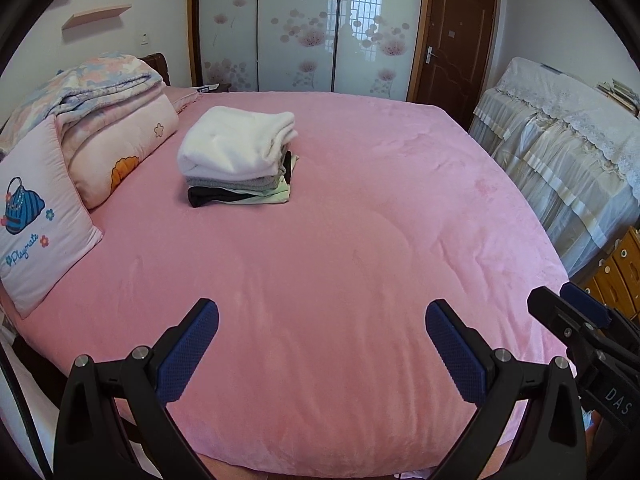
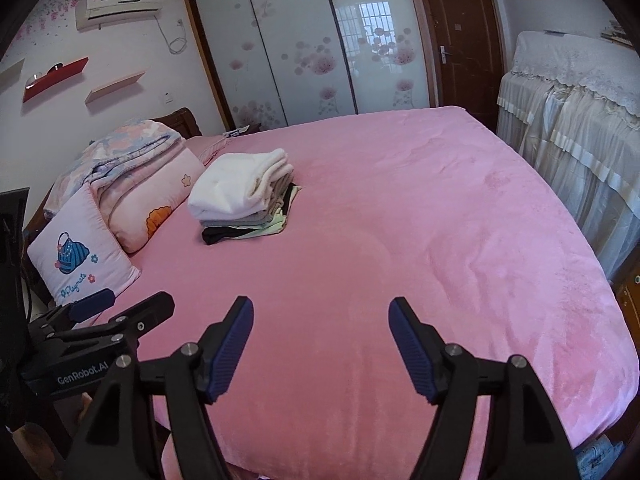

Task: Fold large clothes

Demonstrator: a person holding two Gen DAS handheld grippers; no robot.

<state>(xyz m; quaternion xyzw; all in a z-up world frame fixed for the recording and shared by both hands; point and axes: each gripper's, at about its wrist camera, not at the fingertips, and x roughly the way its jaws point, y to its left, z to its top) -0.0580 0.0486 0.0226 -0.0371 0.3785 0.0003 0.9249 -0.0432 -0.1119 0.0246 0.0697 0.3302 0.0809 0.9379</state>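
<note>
Toward eleven o'clock on the bed, your folded stack sits clear of both grippers, left and right, each wide and empty, likely freed for another garment.

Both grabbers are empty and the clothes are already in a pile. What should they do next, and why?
Probably reach for another garment off the bed. The left gripper and right gripper are open and empty, the pile of folded clothes looks finished, and the pink blanket shows nothing unfolded.

Folded stack on bed
</note>
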